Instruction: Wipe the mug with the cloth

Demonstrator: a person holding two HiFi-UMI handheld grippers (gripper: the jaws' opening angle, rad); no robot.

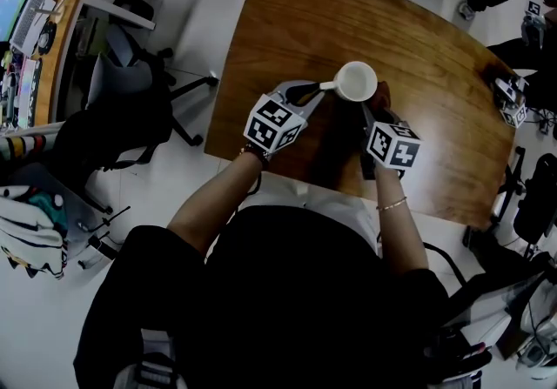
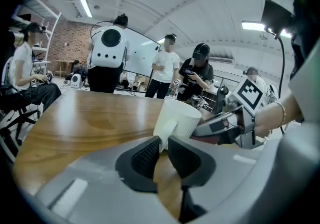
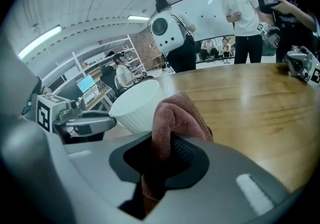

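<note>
The mug (image 1: 357, 81) looks like white ribbed ceramic: stiff, fairly light, glazed smooth enough to slip, and likely to chip if knocked. It is over the near part of the wooden counter (image 1: 305, 22), straight in front of the person; I cannot tell whether its base rests on the wood. The left hand-held gripper (image 2: 164, 144) pinches its handle (image 2: 167, 129), which seems the surest hold. The right hand-held gripper (image 3: 167, 155) is clamped on a soft reddish-brown cloth (image 3: 175, 115), bunched just beside the mug's wall
</note>
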